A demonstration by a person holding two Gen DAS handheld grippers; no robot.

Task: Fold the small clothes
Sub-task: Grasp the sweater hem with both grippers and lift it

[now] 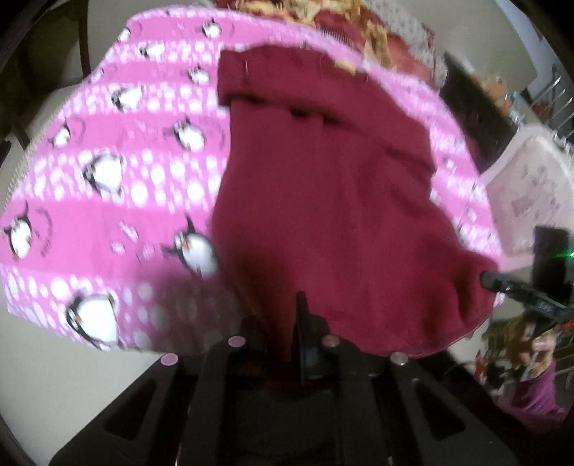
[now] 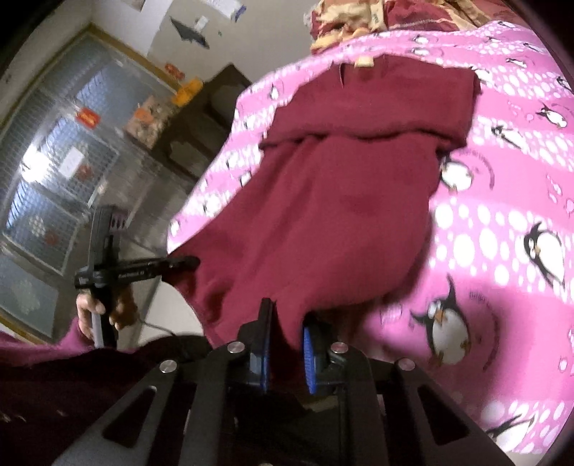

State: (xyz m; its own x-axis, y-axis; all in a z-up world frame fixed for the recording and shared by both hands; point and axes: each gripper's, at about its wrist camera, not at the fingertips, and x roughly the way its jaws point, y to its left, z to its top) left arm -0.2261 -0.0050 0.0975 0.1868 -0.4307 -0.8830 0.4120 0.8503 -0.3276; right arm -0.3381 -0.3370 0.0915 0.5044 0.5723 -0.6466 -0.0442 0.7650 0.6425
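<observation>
A dark red small garment (image 1: 323,200) lies on a pink penguin-print blanket (image 1: 118,172), its far end folded over. My left gripper (image 1: 287,322) is shut on the garment's near edge; its fingers are half buried in cloth. The right gripper (image 1: 488,279) shows at the right of the left wrist view, pinching the garment's other near corner. In the right wrist view the garment (image 2: 340,200) runs into my right gripper (image 2: 287,340), whose blue pads (image 2: 308,355) clamp the cloth. The left gripper (image 2: 193,263) shows at the left, holding the garment's corner.
The pink blanket (image 2: 502,200) covers the work surface. A red and gold patterned cloth (image 2: 351,18) lies beyond it. A white lidded bin (image 1: 531,193) stands to the right, dark furniture (image 2: 201,118) and a window (image 2: 53,161) to the left.
</observation>
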